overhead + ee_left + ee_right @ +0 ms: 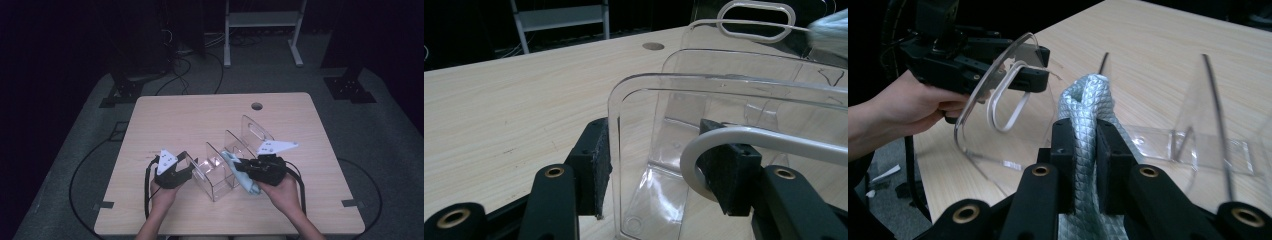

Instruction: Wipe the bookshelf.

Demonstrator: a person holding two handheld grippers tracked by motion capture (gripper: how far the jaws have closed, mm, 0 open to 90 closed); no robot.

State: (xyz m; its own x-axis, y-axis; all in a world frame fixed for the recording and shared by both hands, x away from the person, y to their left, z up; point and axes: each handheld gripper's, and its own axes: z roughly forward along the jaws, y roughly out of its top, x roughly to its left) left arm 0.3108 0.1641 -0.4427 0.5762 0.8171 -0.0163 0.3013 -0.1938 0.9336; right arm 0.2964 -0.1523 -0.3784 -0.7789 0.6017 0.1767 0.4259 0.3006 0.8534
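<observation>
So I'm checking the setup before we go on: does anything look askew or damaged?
Nothing stands out. The clear plastic divider rack stands upright on the wooden table, undamaged as far as visible.

Dim room, table (200,120) lit from above; glare on clear plastic.

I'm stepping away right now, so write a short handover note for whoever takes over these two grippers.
Left gripper: shut on the end panel of the clear divider rack, steadying it on the table.
Right gripper: shut on the light blue cloth, carried at the rack's right side.
Done: rack braced, cloth picked up.
Left: cloth is not yet in a slot; likely lower it between two dividers, then release.
</observation>
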